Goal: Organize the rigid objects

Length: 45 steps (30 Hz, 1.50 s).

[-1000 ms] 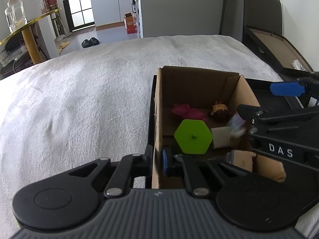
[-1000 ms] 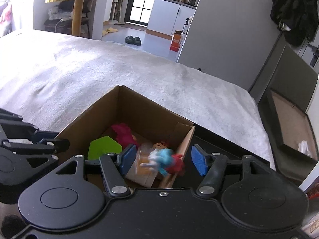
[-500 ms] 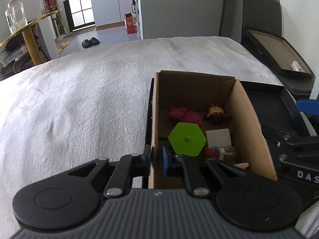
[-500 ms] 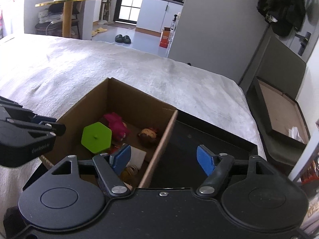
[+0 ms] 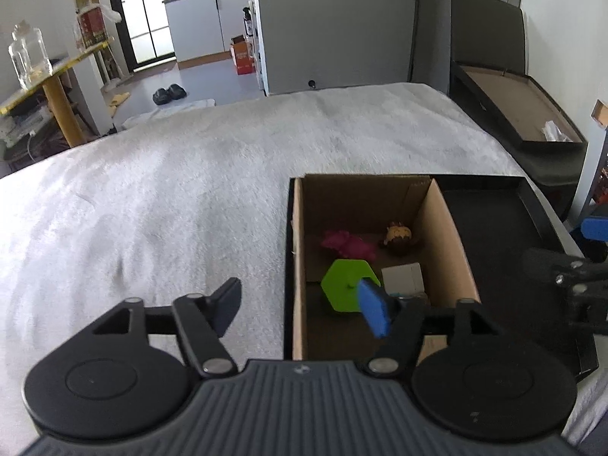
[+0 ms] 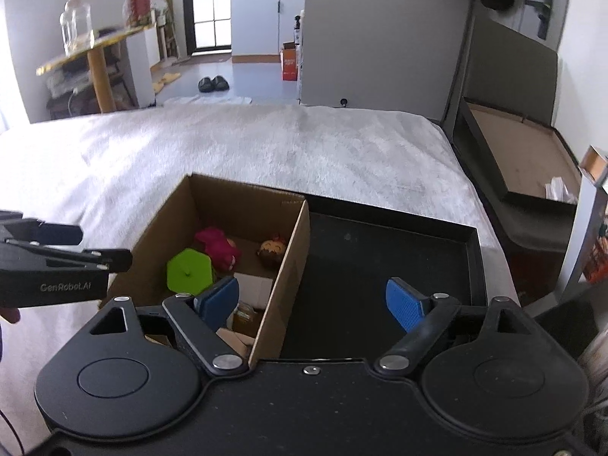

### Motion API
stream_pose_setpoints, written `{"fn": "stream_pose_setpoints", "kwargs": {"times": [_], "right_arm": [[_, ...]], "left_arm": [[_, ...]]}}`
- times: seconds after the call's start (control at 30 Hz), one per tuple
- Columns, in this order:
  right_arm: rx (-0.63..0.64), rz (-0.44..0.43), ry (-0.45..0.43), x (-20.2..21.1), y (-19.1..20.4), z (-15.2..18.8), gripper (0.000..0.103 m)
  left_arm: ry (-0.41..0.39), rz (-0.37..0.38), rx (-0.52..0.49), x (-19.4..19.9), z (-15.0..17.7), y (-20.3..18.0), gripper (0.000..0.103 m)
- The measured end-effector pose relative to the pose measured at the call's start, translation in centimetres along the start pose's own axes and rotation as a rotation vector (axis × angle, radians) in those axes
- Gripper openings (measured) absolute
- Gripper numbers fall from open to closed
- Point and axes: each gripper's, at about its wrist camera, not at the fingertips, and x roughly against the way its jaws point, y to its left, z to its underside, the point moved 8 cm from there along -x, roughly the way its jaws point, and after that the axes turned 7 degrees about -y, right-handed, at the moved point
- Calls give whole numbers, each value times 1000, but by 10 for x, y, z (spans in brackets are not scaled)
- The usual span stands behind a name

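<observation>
An open cardboard box (image 5: 452,235) (image 6: 292,250) stands in the left part of a black tray (image 5: 532,205) (image 6: 380,258) on the white blanket. Inside lie a green hexagon piece (image 5: 344,285) (image 6: 190,271), a pink toy (image 5: 347,243) (image 6: 216,245), a small brown figure (image 5: 399,235) (image 6: 271,249) and a white block (image 5: 402,279) (image 6: 252,287). My left gripper (image 5: 304,307) is open and empty, straddling the box's left wall. My right gripper (image 6: 313,302) is open and empty, straddling the box's right wall.
The white blanket (image 5: 171,197) covers the bed to the left and behind. A black storage box with a brown base (image 5: 513,114) (image 6: 520,159) stands at the right. A gold-edged side table with a glass jar (image 5: 26,57) is far left.
My left gripper opened, letting go of the box's left wall, and pulled back. My right gripper, open throughout, dropped the blue-and-red toy into the box and drew back to the right.
</observation>
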Motion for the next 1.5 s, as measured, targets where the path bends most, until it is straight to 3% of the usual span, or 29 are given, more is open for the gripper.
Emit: {"fn": "stream_pose_setpoints", "kwargs": {"times": [0.27,0.53,0.9,1.07,1.5], "right_arm": [[-85,-1,-27,23,-16,-7,94],[-145,-5,-30,44,-28,-7,96],[-193,-24,-82,85,-39,-10,97],[-207,-54,-106,104,-42,-12,99],[-236,-87,-150,142,-49,-16,103]], "left_arm": [[-17,2,-33,29,-8,2,79],[-54,31,-48,61,-11,8,87],[-108,51,-6,106,-19,26,88],[-165,30,-53,130,-25,24,92],[-190,40,-29,172,-26,33,92]]}}
